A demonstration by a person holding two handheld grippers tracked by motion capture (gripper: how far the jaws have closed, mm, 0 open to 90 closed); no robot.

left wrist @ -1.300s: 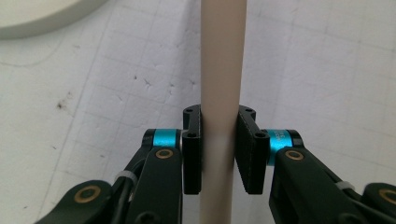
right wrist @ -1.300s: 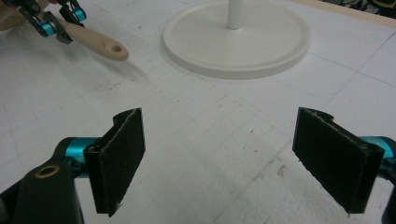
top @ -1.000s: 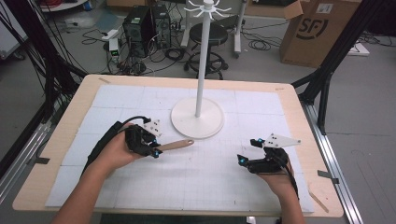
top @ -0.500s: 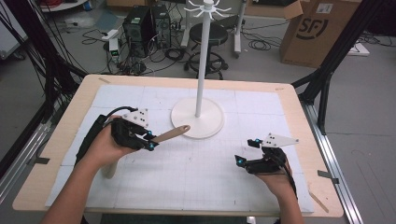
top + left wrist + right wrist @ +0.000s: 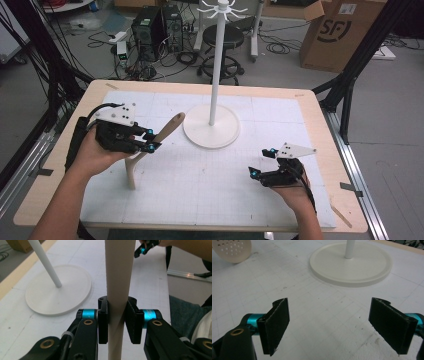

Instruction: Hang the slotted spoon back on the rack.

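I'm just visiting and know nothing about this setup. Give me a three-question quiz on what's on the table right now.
1. What does the left hand-held gripper clamp?
2. True or false: the right hand-held gripper holds something.
3. Which stands in the middle of the table: A) a white stand, B) a bowl, C) a lamp?

Key:
1. The handle of a beige slotted spoon, lifted at a tilt.
2. False; its jaws are open and bare.
3. A, the white stand.
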